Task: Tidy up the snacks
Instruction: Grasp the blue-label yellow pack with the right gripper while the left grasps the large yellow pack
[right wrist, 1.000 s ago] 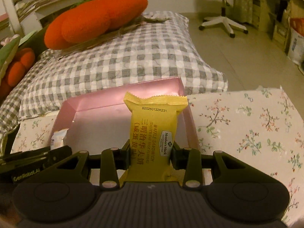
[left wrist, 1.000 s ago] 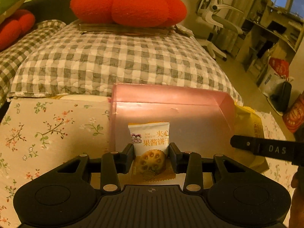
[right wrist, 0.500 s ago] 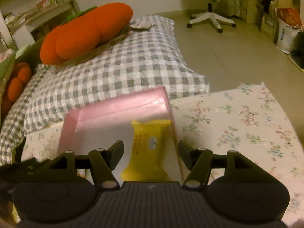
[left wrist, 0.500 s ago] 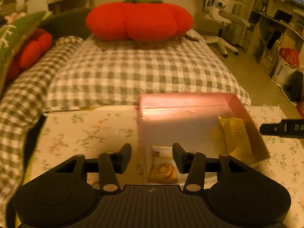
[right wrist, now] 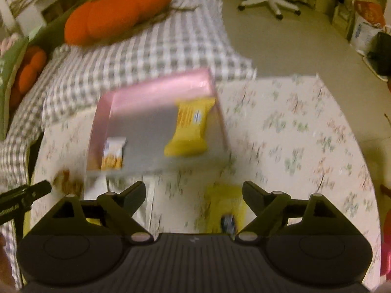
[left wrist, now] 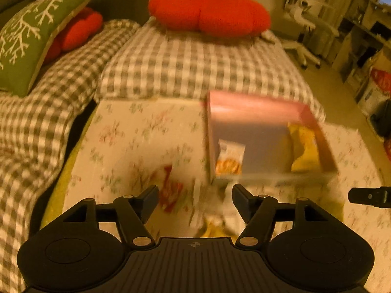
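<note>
Hovering both tongs spread and empty, my left gripper [left wrist: 193, 197] might clip the pink box [left wrist: 256, 102] wall reaching blurred packets [left wrist: 171, 190].

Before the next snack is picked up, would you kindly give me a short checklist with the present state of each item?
1. Left gripper open and holding nothing: ok.
2. Right gripper open and holding nothing: ok.
3. White biscuit packet lying inside the pink box: ok.
4. Yellow wafer packet lying inside the box: ok.
5. Next snacks in reach: red packet and yellow packet on the floral cloth: ok.
6. Exact pose of those packets: cannot tell, blurred.
</note>
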Demonstrator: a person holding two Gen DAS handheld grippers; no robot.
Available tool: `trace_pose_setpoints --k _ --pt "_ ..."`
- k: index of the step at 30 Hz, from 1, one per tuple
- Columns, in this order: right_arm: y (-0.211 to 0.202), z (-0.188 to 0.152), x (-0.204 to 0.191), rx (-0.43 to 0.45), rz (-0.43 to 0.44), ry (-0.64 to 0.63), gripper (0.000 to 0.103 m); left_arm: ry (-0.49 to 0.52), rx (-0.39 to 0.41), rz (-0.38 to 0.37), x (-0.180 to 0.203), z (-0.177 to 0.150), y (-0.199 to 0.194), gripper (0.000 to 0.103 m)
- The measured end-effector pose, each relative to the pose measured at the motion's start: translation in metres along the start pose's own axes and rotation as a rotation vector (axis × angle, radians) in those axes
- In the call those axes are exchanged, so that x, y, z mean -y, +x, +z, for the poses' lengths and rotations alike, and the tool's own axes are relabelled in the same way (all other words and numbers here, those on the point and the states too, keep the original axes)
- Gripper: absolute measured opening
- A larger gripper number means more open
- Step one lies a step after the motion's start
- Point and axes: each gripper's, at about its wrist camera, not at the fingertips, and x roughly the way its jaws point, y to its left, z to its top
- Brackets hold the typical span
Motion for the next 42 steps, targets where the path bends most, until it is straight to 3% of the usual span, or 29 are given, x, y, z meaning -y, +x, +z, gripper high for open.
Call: trace_pose_setpoints --k 6,9,19,28,38,42 --pt "0.021 -0.02 -0.003 -0.033 -0.054 -0.056 0.084 0.11 0.025 0.094 0.012 -0.025 0.01 0.067" --pt "0.025 -0.024 -0.002 -0.031 -0.074 -0.063 0.084 0.13 0.045 0.101 0.017 -0.032 0.01 0.068" --pt "0.033 -0.032 0.002 -0.055 -0.108 -0.067 0.084 0.169 0.022 0.07 0.032 -0.043 0.016 0.073" --pt "0.048 -0.036 0.015 -0.086 -0.159 -0.063 0.081 0.172 -0.044 0.012 0.038 -0.055 0.029 0.075" --pt "0.061 -0.039 0.017 -0.127 -0.181 -0.069 0.067 0.182 -0.085 0.001 0.041 -0.061 0.036 0.079" --pt "0.065 -0.04 0.02 -0.148 -0.173 -0.051 0.056 0.186 -0.096 -0.016 0.042 -0.063 0.038 0.083"
